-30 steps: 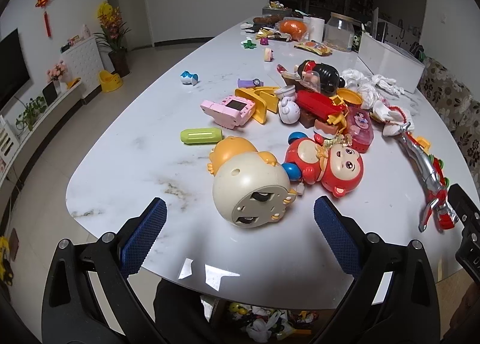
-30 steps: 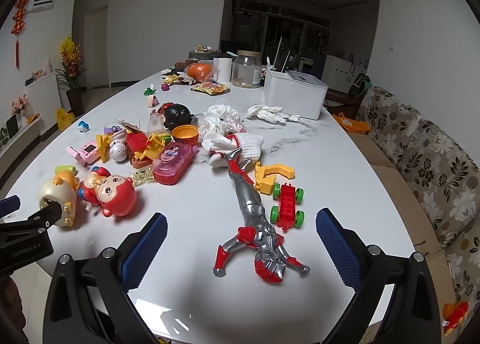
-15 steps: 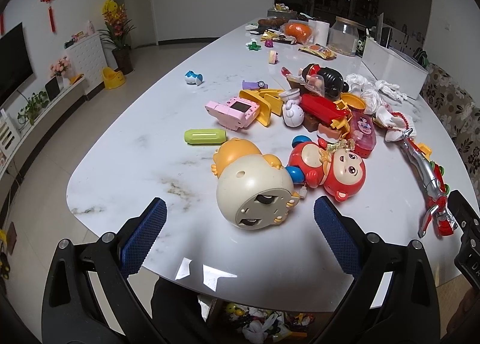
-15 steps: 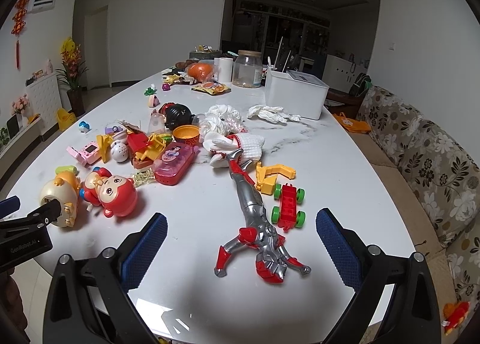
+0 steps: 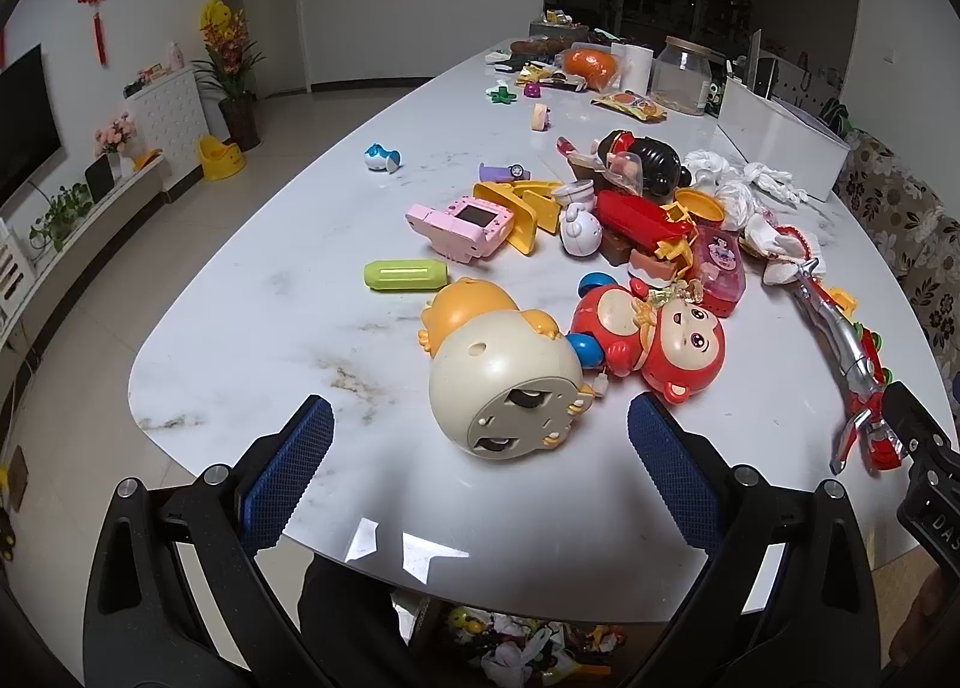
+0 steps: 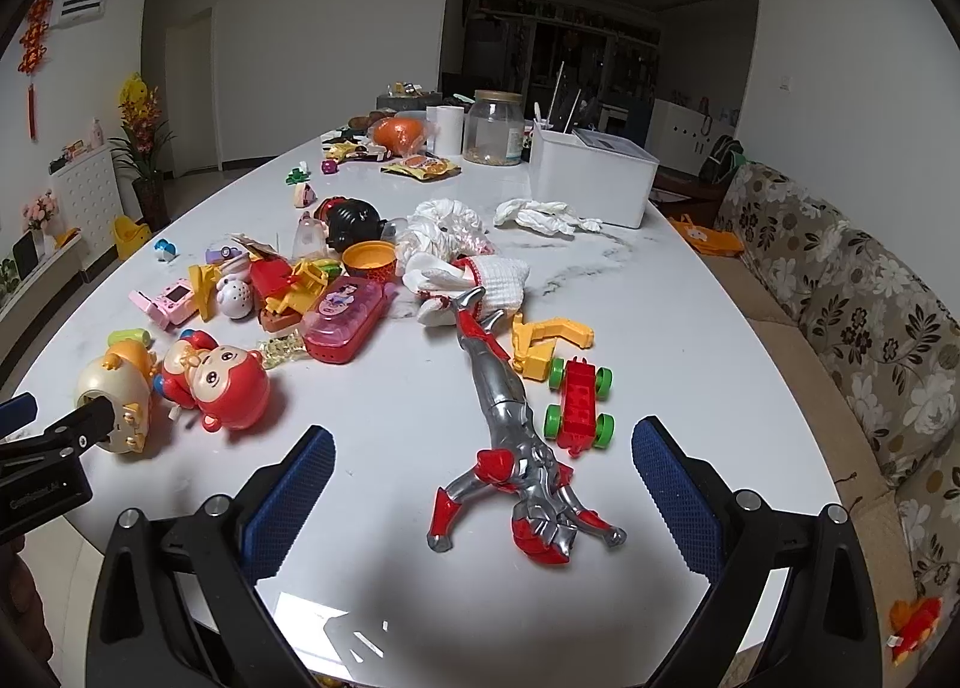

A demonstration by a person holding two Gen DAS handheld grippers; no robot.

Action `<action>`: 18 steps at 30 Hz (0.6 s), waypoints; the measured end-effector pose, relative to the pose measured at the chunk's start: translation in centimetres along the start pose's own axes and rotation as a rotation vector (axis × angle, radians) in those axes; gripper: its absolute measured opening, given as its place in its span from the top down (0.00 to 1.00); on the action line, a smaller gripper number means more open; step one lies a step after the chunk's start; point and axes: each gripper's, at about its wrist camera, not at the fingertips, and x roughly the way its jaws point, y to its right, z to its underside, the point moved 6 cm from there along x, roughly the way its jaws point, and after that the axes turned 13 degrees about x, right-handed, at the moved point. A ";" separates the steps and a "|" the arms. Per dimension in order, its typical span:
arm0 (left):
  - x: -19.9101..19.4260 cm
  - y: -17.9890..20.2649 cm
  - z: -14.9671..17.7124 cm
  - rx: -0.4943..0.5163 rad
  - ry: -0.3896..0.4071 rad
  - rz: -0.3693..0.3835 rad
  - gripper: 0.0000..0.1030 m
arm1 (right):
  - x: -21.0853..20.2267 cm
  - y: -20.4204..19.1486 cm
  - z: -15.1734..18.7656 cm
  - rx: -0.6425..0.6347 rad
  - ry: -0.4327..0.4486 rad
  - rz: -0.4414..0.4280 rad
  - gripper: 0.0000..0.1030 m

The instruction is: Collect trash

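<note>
Crumpled white tissues [image 6: 543, 214] lie on the white marble table [image 6: 630, 328] in front of a white box [image 6: 591, 178]; the left wrist view shows them too [image 5: 768, 178]. A crumpled white plastic bag [image 6: 444, 229] sits beside them, and a snack wrapper [image 6: 420, 166] lies farther back. My left gripper [image 5: 480, 406] hangs open at the table's near edge, just in front of a cream and orange round toy [image 5: 504, 382]. My right gripper [image 6: 483, 436] is open over the legs of a silver and red figure [image 6: 510, 406]. Neither gripper holds anything.
Toys crowd the table's middle: a red monkey [image 5: 654, 340], a pink game toy [image 5: 462, 226], a red car [image 6: 579, 403], a yellow digger [image 6: 549, 340]. A glass jar [image 6: 493, 127] stands at the back. A bin of rubbish [image 5: 516, 646] shows below the table edge. A flowered sofa [image 6: 870, 328] runs along the right.
The left wrist view has shifted very slightly. Both grippers stay open and nothing on the table has moved.
</note>
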 end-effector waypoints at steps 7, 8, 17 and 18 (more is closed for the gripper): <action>0.1 0.1 0.0 -0.003 -0.005 0.020 0.07 | 0.4 0.3 0.0 0.011 -0.017 -0.004 0.05; 0.1 0.2 0.0 -0.006 -0.006 0.023 0.07 | 0.4 0.3 0.0 0.011 -0.016 -0.004 0.05; 0.0 -0.1 0.3 -0.027 -0.009 0.043 0.07 | 0.7 0.4 0.1 0.022 -0.031 -0.009 0.05; 0.0 -0.1 0.3 -0.026 -0.008 0.041 0.07 | 0.7 0.4 0.1 0.022 -0.031 -0.009 0.05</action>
